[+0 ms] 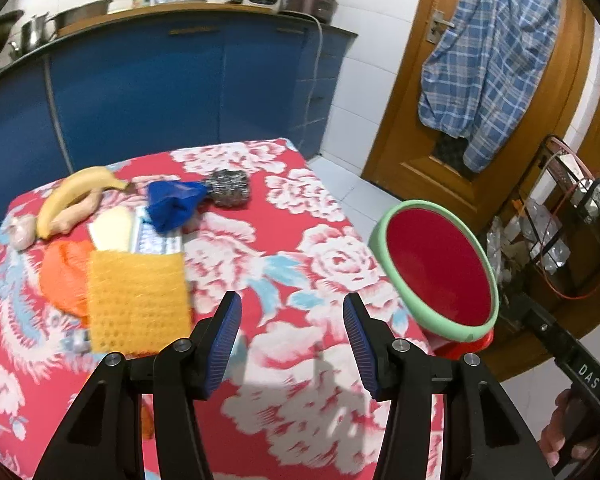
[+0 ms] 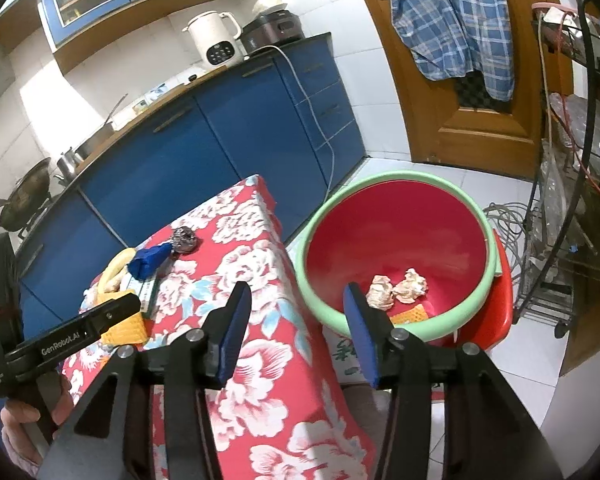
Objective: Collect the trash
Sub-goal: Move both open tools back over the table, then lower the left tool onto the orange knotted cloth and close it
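A red basin with a green rim [image 2: 396, 178] [image 1: 384, 220] stands on a red stool right of the table. Two crumpled paper balls [image 2: 398, 288] and a yellow scrap [image 2: 412, 314] lie inside it. On the floral tablecloth [image 1: 284, 240] lie a yellow sponge cloth [image 1: 138, 300], an orange net [image 1: 62, 276], a crumpled blue bag [image 1: 174, 204], a steel scourer [image 1: 230, 186], a banana [image 1: 78, 196], a white block [image 1: 112, 228] and a blister pack [image 1: 156, 240]. My left gripper [image 1: 292, 340] hovers open over the cloth, nothing between its pads. My right gripper [image 2: 296, 330] is open and empty at the table's edge beside the basin.
Blue kitchen cabinets [image 1: 148, 92] run behind the table, with a kettle [image 2: 214, 40] and pots on the counter. A wooden door [image 1: 500, 92] with a hanging plaid shirt stands at the right. A wire rack [image 2: 572, 200] with cables fills the far right.
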Tool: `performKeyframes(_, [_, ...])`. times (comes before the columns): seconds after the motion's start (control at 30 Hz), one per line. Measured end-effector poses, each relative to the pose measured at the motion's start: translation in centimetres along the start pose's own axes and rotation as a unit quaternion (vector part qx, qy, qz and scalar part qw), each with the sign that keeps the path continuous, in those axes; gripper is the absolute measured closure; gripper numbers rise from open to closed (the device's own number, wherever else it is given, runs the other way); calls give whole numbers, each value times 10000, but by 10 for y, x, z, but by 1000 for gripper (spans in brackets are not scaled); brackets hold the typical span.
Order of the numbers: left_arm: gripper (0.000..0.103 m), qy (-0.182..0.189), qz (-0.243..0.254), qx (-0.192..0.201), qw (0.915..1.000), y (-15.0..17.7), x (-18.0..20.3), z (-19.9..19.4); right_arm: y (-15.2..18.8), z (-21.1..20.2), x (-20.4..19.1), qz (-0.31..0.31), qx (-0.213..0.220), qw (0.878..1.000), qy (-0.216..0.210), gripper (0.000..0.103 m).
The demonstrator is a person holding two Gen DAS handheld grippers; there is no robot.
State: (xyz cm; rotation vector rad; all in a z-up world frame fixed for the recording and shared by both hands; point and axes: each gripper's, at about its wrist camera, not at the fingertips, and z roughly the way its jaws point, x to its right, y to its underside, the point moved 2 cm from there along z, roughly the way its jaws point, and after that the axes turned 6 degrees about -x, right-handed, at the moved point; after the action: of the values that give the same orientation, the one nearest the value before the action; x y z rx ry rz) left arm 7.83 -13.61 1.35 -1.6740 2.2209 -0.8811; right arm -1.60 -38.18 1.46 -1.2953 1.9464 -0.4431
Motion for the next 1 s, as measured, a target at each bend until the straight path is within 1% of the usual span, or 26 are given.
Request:
performKeyframes(0.43, [49, -426, -522, 66, 9977, 26, -59, -23, 14, 11, -38, -356, -204, 9989, -216, 50])
performKeyframes(0.53, [49, -504, -625, 45, 9968, 34, -71, -24, 18, 16, -46, -429, -274, 9985, -176, 43])
performKeyframes(0.73, [49, -683, -819, -96, 9942, 49, -96, -20, 23, 26, -62, -572, -410, 9973, -224, 42])
performKeyframes(1.0, [49, -850, -989, -362, 9908, 65, -116, -7, 28, 38, -81, -768, -548, 9952, -252, 41])
